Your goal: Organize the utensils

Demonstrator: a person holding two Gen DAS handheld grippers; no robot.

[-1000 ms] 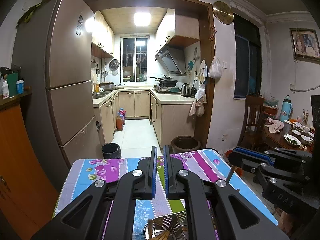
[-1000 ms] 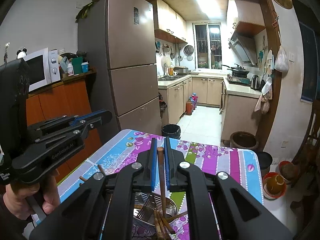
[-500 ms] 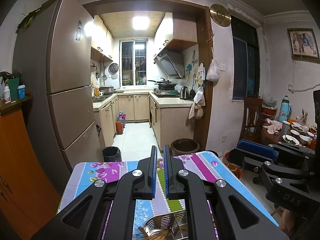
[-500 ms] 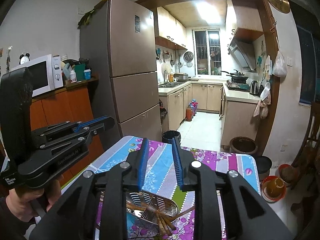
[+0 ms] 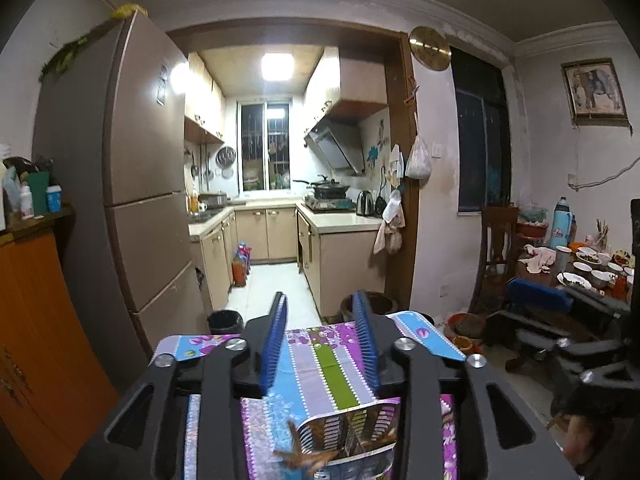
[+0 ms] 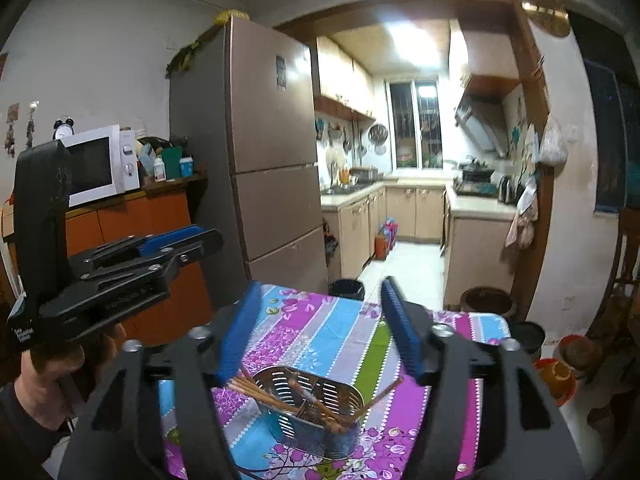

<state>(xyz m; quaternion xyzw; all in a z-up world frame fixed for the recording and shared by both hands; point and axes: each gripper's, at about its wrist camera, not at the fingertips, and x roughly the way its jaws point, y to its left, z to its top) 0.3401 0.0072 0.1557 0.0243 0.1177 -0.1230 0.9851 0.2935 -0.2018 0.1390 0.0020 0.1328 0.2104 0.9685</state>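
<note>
Table [image 6: 340, 332] under a striped floral cloth stands before the kitchen doorway. Near its front edge sits the perforated metal caddy [image 6: 316, 420], chopsticks [image 6: 280, 396] fanned inside and leaning over the rim, so collecting looks largely done. Right tool [image 6: 320, 332] hangs above it; its jaws have just been opening, nothing between them. Left tool [image 5: 322, 344] likewise has just been parting, empty, over the caddy's near side. Both probably released to let sticks settle.
</note>
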